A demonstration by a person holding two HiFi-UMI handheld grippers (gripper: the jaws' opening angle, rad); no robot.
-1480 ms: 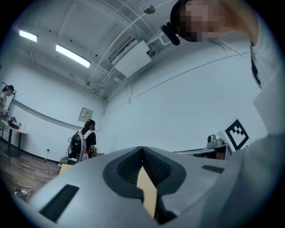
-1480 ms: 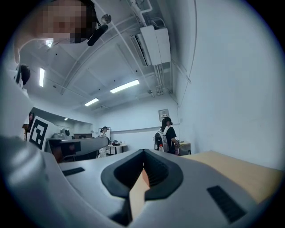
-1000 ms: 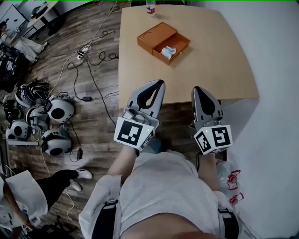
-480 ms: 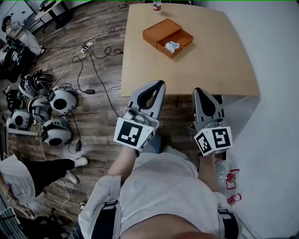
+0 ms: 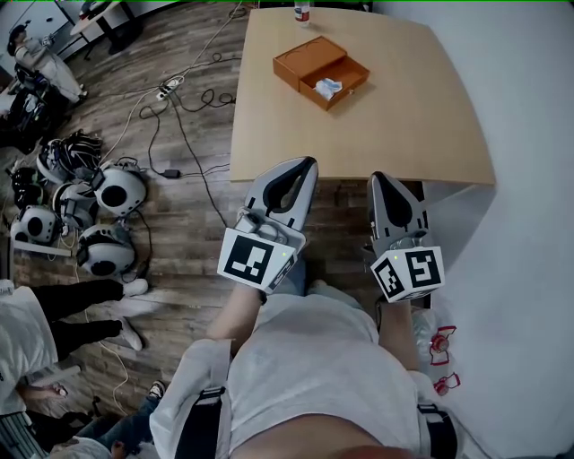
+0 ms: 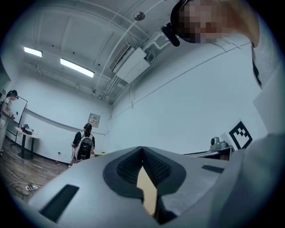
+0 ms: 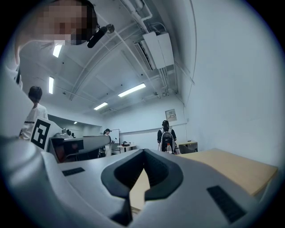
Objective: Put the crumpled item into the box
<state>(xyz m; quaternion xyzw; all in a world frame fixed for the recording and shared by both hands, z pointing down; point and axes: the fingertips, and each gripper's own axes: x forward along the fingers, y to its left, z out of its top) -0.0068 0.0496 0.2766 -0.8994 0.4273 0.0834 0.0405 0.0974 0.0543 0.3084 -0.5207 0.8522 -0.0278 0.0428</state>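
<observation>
An orange box [image 5: 309, 59] stands at the far end of the wooden table [image 5: 404, 116], its drawer [image 5: 344, 88] pulled out. The crumpled white and blue item [image 5: 329, 88] lies inside the drawer. My left gripper [image 5: 309, 162] is shut and empty, held close to the body with its tips at the table's near edge. My right gripper [image 5: 378, 175] is shut and empty too, beside it and level with that edge. In the left gripper view the left gripper [image 6: 142, 148] shows its tips meeting. In the right gripper view the right gripper [image 7: 143, 152] is pressed closed over the table [image 7: 231, 167].
A bottle [image 5: 302, 11] stands at the table's far edge. On the wooden floor to the left lie several round headsets [image 5: 99, 220], cables [image 5: 179, 134] and a power strip [image 5: 167, 90]. A person's legs [image 5: 81, 300] are at the lower left. A white wall runs along the right.
The table and box have slid slightly up and away in the head view. The person's legs at lower left moved further left. Both grippers stayed shut and almost still.
</observation>
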